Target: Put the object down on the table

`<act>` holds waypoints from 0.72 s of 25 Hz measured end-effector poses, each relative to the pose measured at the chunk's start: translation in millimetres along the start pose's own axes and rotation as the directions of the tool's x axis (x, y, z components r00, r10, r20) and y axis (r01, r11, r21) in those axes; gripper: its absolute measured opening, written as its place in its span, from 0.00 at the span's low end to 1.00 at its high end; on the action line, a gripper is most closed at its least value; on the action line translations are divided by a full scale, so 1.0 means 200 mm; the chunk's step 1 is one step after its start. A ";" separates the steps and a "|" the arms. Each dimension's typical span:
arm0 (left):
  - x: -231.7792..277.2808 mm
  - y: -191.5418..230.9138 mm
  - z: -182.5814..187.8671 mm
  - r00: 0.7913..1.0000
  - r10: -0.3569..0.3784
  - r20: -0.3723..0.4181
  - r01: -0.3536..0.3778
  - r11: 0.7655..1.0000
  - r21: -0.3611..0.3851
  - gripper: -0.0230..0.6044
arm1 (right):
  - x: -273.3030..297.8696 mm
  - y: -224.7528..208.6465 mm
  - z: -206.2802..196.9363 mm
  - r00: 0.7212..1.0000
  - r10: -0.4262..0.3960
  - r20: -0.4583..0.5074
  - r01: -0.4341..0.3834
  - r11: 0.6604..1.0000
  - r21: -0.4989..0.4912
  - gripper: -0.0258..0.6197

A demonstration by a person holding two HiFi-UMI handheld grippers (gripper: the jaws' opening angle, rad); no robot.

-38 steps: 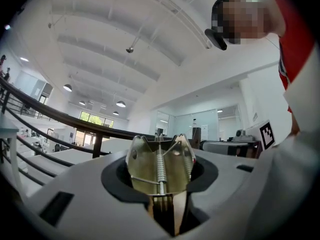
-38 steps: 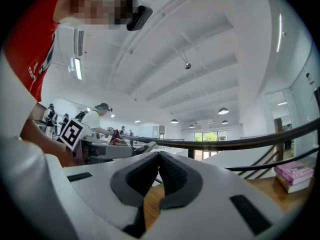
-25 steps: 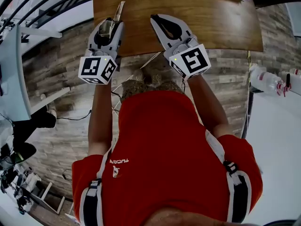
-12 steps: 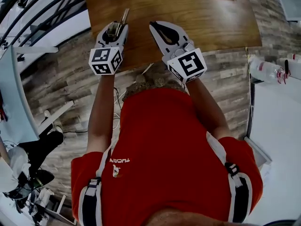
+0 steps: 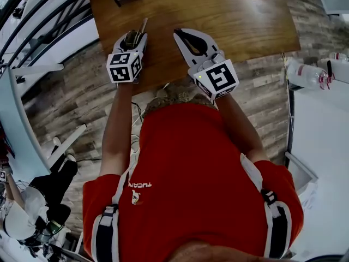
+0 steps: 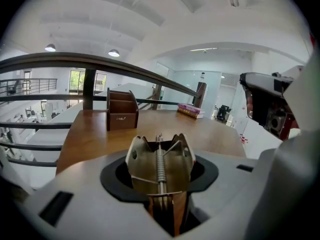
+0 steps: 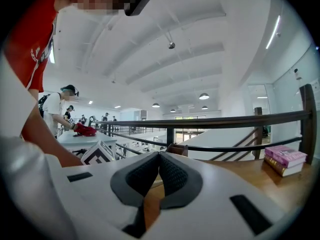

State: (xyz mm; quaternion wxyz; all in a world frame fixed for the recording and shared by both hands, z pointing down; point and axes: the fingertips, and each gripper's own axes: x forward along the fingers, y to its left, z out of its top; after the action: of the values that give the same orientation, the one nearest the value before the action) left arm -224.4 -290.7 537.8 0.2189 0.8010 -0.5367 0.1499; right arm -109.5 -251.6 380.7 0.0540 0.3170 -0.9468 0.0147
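Left claw (image 5: pixel 132 39) has dropped lower toward the desk (image 5: pixel 234 21) than a second ago. It's clamped on the one metal spring clip (image 6: pixel 159 159), holding it over the near edge. Two claws total, and the right claw (image 7: pixel 159 160) is closed with its pads touching on nothing. Farther back there's one wooden pen holder (image 6: pixel 121 110) (can't tell what's inside) and one stack of pink books (image 7: pixel 284 159).
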 end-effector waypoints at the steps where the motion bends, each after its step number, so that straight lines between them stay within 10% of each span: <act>1: 0.02 0.01 -0.01 1.000 -0.003 -0.017 0.003 1.000 -0.002 0.33 | 0.01 -0.01 -0.01 1.000 -0.006 -0.003 0.006 1.000 0.002 0.08; 18: 0.09 0.17 -0.11 0.991 0.054 -0.119 -0.057 0.998 -0.021 0.48 | 0.04 -0.08 -0.06 1.000 -0.021 -0.021 0.021 0.999 0.025 0.08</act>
State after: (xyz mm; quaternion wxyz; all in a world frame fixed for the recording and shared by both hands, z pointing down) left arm -248.4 -304.9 572.8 0.2559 0.7728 -0.5466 0.1966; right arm -105.4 -268.6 392.6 0.0601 0.3273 -0.9425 0.0292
